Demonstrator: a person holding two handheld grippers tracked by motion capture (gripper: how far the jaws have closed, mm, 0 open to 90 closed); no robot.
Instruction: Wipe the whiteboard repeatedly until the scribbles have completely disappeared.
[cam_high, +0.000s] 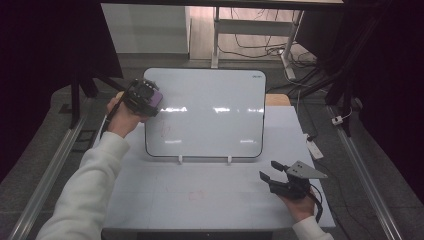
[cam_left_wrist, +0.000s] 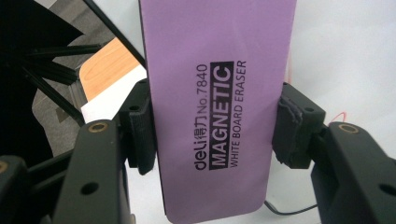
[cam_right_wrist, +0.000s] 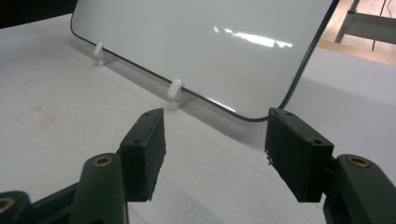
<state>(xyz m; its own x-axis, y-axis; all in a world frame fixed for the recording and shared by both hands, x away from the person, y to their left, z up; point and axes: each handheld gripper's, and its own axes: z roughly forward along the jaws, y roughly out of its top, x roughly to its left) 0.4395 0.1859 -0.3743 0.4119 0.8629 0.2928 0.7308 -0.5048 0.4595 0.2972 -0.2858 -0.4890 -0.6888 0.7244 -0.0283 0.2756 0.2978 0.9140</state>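
Nearest the person, the right gripper rested low on the pale table toward its near right corner, held by the right hand and pointing toward the board. Its jaws stood wide apart with nothing between them; in the right gripper view bare tabletop showed through the gap. A faint reddish smudge marked the table near its middle, seen also at the left of the right gripper view.

Beyond this, the whiteboard stood tilted back on two small white feet, its dark rim rounded at the corners. Faint red marks remained on its lower left area, and ceiling light glared across its middle. In the right gripper view the board rose just past the jaws, with one foot close ahead.

At the board's upper left corner, the left gripper was held up by the left hand, a white sleeve trailing back toward the near edge. Its jaws were closed on a purple eraser, which lay against or just before the board face; contact could not be told. In the left gripper view the eraser, printed "MAGNETIC WHITE BOARD ERASER", was clamped by its long edges between the two black pads.
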